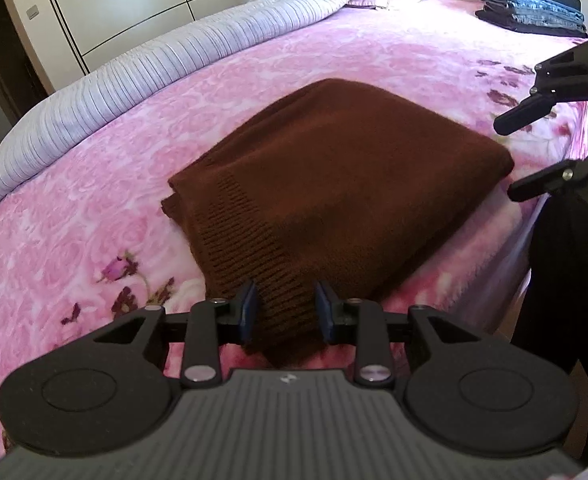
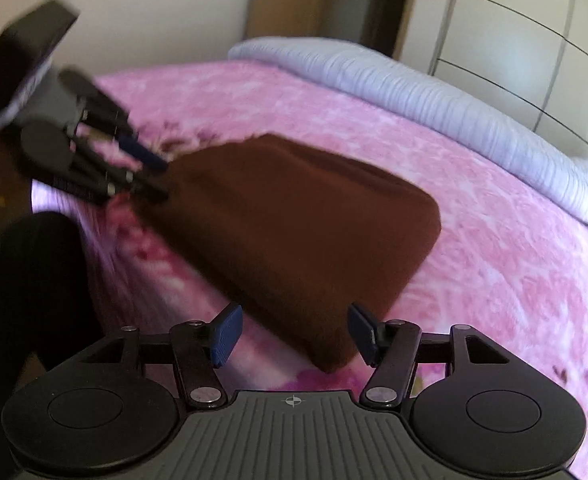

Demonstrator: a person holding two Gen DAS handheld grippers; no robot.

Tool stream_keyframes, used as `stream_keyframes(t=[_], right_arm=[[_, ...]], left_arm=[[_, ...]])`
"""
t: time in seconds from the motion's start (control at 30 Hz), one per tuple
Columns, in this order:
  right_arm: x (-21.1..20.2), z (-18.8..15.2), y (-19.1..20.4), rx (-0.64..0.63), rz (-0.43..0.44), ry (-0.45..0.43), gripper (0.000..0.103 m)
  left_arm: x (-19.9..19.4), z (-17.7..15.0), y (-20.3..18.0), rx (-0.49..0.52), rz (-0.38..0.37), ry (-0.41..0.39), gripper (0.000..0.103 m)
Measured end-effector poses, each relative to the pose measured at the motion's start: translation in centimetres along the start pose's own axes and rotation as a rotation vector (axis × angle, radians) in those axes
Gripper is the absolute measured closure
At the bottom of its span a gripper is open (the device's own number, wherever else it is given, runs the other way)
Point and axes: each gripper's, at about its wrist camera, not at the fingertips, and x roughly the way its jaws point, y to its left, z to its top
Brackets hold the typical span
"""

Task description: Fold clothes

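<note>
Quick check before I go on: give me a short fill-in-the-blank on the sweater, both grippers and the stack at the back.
1. The folded sweater is ____ in colour.
2. The sweater's ribbed hem sits between the jaws of the ____ gripper.
3. The right gripper has its jaws ____, pads clear of the cloth.
4. The stack of folded jeans lies on the ____ blanket.

Missing words: brown; left; open; pink
</note>
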Motion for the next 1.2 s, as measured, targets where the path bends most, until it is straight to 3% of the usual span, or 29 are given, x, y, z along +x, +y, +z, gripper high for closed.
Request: stream_keyframes(t=[0.43,0.73,0.87,0.97,1.1,1.2], right_arm=[[3.1,-0.2,3.5,-0.436,-0.051,0.127,0.042],[5.6,-2.1,5.5,-0.841,-0.119,0.194,0.042],[6.4,-1.9,5.3,-0.842,-0.103,0.188,0.042],[6.3,-1.1,4.8,-0.759,-0.080,0.192,0.042],[4.0,0.3,3.1,-0.587,-0.003,0.125,0.042],[2.9,2.1,-0.2,-0.337,0.054,0.049,0.042]], left_arm=[[0.2,0.0,0.1,0.013,-0.012,0.009,0.076],[0.4,-0.1,0.3,0.007,-0.022,0.005,0.074],[0.1,0.0,0.7,-0.004,-0.032,-0.002,0.073],[-0.6,0.3,1.9,-0.027,-0.025,-0.022,0.070],[-1.9,0.8,4.2,-0.068,-0.001,-0.062,0.068],[-2.3,0.8,5.8,-0.101,0.036,-0.081,0.066]])
